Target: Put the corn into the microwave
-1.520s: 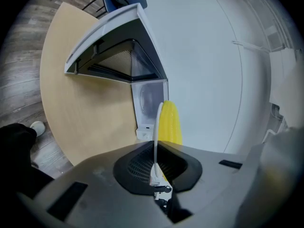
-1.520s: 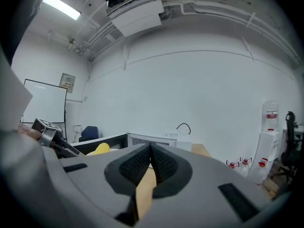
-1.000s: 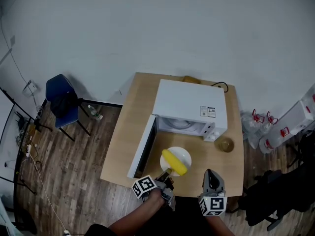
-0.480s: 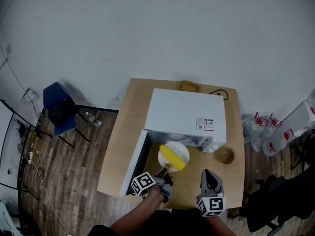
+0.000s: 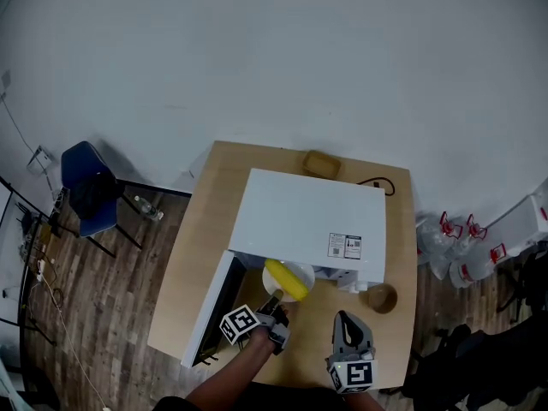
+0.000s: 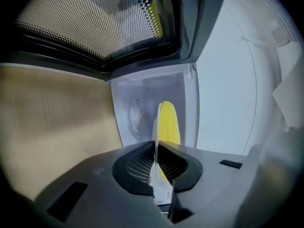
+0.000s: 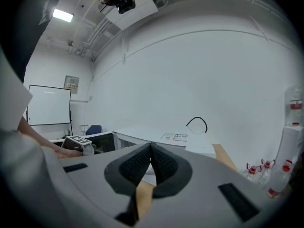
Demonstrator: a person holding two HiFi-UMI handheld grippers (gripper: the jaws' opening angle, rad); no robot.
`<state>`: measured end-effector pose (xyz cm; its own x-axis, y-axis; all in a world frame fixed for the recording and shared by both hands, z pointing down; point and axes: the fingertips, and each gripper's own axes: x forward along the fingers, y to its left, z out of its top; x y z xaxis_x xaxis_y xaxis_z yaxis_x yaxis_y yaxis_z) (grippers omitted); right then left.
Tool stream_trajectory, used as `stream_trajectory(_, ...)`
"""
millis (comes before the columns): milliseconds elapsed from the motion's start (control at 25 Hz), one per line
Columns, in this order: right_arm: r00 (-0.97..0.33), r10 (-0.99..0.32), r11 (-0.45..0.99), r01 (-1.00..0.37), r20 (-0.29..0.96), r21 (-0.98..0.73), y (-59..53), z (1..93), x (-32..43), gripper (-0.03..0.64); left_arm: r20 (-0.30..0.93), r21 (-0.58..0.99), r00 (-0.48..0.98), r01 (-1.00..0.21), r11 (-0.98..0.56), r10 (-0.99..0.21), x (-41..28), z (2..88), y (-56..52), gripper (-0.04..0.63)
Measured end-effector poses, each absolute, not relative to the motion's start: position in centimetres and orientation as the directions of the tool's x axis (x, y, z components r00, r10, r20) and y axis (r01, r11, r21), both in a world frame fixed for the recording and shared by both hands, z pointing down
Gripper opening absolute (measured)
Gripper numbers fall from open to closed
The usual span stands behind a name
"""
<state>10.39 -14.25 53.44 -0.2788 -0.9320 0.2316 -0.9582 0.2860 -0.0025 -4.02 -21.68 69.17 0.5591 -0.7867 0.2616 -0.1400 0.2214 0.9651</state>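
Above the pale wooden table (image 5: 210,223), a round white plate (image 6: 155,141) was clamped by the left gripper (image 5: 274,302), the right gripper (image 5: 347,319) closed empty.

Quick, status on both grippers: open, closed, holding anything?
Left gripper: closed on the rim of the white plate that carries the corn.
Right gripper: closed, holding nothing.

One microwave (image 5: 304,221); one corn (image 5: 287,280); one white plate (image 6: 160,189); one table (image 5: 210,255); one blue chair (image 5: 86,187); one brown cup (image 5: 380,298); one tan box (image 5: 320,163) behind the microwave; one whiteboard (image 7: 49,104); two grippers, left gripper (image 5: 276,297) and right gripper (image 5: 346,317); red-capped bottles (image 5: 445,227) bunched too closely to count
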Motion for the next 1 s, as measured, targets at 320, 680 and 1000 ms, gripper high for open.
stream_trajectory(320,-0.274,-0.926,0.282,-0.959,0.260,-0.007,-15.6,55.0,12.0,0.060,0.266,0.963,0.521,-0.120,0.239,-0.811,-3.5,72.8,-25.5,0.020)
stream_trajectory(680,-0.262,-0.916,0.266,-0.963,0.304,-0.030,-15.0,57.2,13.3,0.060,0.246,0.969,0.481,-0.137,0.205,-0.841,-3.8,74.6,-29.4,0.020)
stream_trajectory(1000,-0.246,-0.908,0.242,-0.969,0.339,-0.056,-14.8,57.9,13.7,0.060,0.275,0.961,0.440,-0.089,0.263,-0.855,-3.0,75.9,-31.9,0.020)
